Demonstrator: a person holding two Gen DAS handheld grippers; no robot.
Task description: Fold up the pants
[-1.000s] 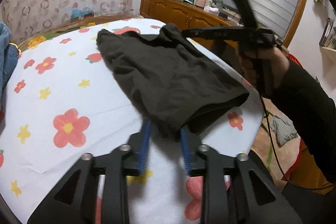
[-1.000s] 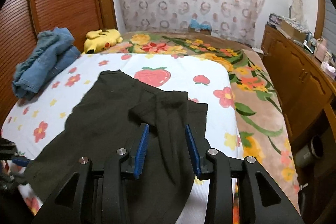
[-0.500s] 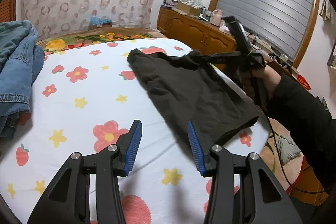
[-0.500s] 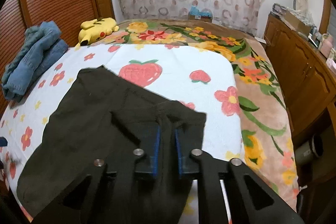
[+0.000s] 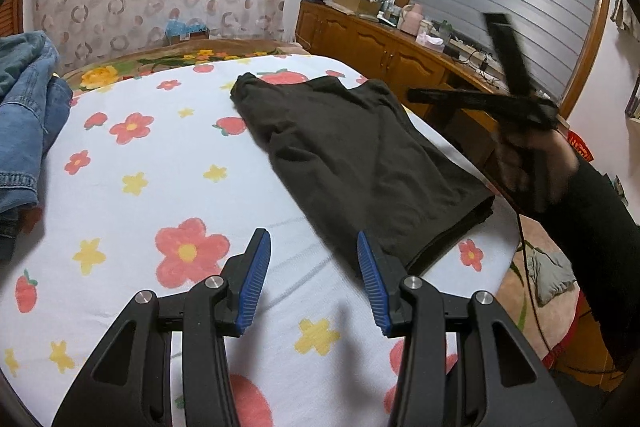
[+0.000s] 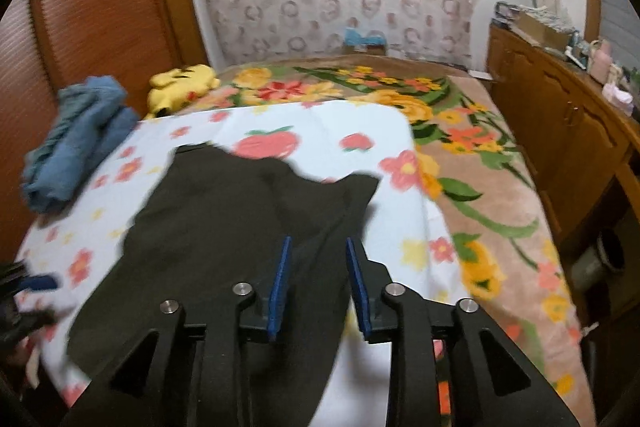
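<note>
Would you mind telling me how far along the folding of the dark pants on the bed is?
Done: the dark pants lie folded over on the flowered sheet. In hand: nothing; the left gripper is open over bare sheet, and the right gripper is opening above the pants, pads clear of the cloth. Left: probably another fold and some smoothing.

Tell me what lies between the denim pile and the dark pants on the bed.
Only bare flowered sheet lies between the denim pile and the dark pants, seen in the left wrist view.
</note>
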